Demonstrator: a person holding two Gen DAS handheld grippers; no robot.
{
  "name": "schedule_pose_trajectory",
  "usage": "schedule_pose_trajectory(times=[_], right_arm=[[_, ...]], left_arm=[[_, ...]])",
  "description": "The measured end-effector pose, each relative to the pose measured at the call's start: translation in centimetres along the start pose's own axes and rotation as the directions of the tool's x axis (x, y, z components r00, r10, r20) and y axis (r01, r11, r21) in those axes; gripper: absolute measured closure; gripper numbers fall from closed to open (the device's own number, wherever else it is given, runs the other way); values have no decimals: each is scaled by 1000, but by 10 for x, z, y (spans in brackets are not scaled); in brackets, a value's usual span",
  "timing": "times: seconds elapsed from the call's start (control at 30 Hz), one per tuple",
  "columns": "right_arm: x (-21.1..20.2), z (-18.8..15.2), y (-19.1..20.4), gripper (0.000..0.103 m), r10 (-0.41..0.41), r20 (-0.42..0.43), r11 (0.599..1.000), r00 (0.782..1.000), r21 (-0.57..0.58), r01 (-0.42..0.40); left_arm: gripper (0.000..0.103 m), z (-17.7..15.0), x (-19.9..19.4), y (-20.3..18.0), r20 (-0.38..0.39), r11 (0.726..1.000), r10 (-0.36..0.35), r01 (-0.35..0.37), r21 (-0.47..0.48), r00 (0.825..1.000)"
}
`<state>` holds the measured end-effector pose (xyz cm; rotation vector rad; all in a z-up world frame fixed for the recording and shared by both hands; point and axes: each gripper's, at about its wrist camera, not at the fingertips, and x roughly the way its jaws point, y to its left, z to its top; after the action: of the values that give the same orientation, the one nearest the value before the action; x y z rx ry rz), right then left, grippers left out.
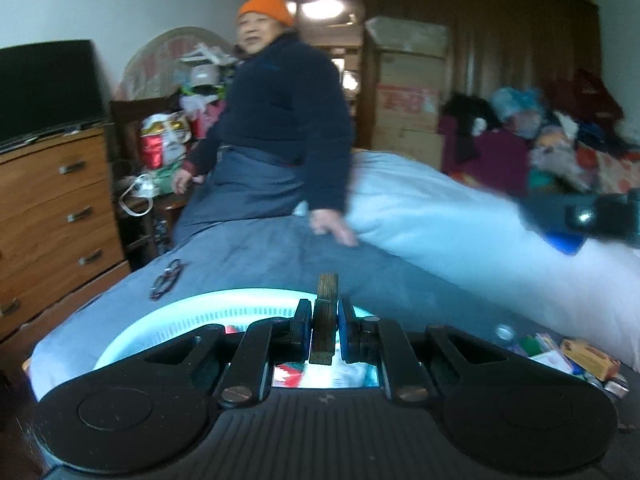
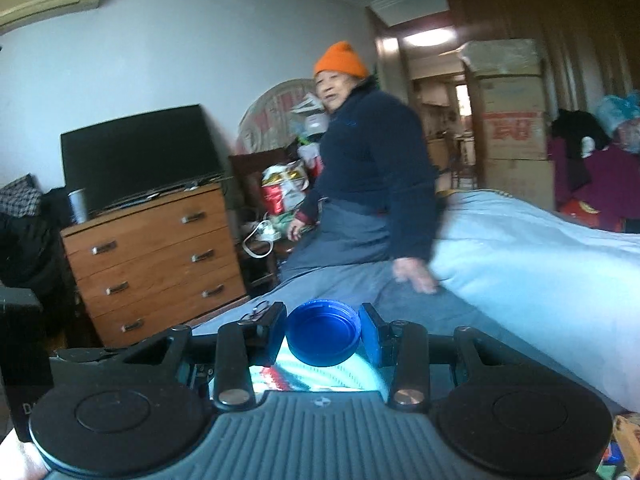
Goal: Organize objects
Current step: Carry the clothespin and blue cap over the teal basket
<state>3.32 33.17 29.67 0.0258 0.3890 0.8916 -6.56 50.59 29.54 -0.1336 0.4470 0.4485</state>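
Bedroom clutter surrounds; left gripper fingers clamp a wooden strip, right gripper fingers clamp a blue cap, both above the basket; small items remain.

Low centre of the frame, the right hand-held gripper has its two blue-padded fingers pressed on either side of a blue bottle cap — hollow side facing the camera. Just beneath it, a pale turquoise basket shows between the gripper's arms. Behind, a person in an orange hat sits on the bed, one hand flat on the grey cover. Left of centre — a wooden chest of drawers with a dark television on top.
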Motion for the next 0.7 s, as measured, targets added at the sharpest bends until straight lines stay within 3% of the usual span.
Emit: schedule_pose_trajectory(times=[0.37,0.7], right_arm=[[56,-9,60,61,50,-135,999,990,-10,-52],[75,-16,66,61,48,-169,998,984,-21,-52]], left_arm=[[88,-6,17,53,-68,997,48,-51,-51,997],[88,-11,30,63,-93,997,47,-52,-56,995]])
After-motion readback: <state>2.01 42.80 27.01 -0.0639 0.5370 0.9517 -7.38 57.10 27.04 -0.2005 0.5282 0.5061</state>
